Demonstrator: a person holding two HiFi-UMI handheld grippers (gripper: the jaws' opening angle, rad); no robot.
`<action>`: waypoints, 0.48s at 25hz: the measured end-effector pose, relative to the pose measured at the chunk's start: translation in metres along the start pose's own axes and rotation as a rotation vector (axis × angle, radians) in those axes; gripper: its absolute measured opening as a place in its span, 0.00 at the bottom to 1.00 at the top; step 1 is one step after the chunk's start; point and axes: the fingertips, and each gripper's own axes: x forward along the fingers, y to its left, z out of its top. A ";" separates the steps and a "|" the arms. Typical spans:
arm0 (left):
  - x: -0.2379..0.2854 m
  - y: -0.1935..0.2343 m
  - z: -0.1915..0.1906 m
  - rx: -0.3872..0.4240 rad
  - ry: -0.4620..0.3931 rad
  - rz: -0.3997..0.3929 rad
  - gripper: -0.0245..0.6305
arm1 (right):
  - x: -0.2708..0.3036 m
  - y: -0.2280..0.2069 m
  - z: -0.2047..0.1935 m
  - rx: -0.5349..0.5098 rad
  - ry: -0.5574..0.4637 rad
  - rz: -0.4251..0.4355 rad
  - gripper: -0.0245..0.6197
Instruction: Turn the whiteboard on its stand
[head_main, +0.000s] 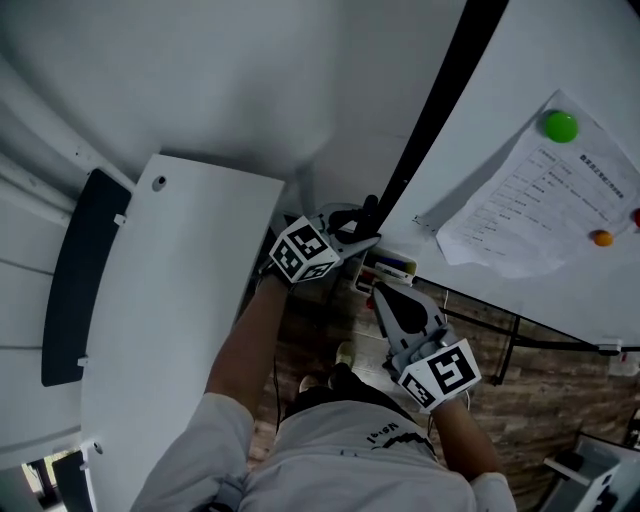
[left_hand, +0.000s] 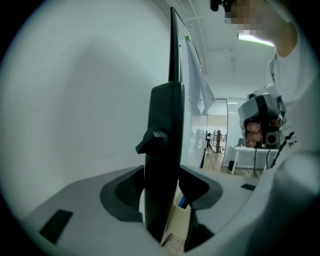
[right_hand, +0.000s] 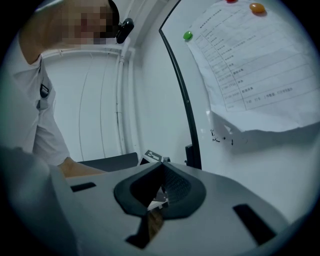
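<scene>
The whiteboard (head_main: 500, 110) fills the upper right of the head view, tilted, with its black frame edge (head_main: 440, 110) running diagonally down to my left gripper (head_main: 365, 225). In the left gripper view that black edge (left_hand: 167, 130) stands upright between the jaws, and both pads press against it. My right gripper (head_main: 385, 295) hangs just below, beside the board's lower edge, with its jaws together and nothing between them. From the right gripper (right_hand: 160, 187) I see the board's face (right_hand: 270, 170) and a sheet of paper (right_hand: 255, 65) pinned on it.
The paper (head_main: 545, 200) is held by a green magnet (head_main: 560, 126) and an orange one (head_main: 601, 238). A white panel (head_main: 170, 330) with a dark strip (head_main: 75, 280) stands at the left. A dark stand bar (head_main: 520, 335) and wood floor (head_main: 320, 335) lie below.
</scene>
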 end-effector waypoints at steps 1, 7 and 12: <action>0.001 -0.001 0.000 0.000 0.002 -0.015 0.38 | -0.001 0.000 -0.002 0.001 0.006 -0.002 0.05; -0.002 -0.002 -0.001 -0.006 0.005 -0.005 0.36 | -0.004 0.003 -0.004 0.003 0.021 -0.002 0.05; -0.005 -0.004 -0.001 -0.011 0.027 -0.001 0.35 | -0.005 0.002 0.000 0.008 0.017 -0.010 0.05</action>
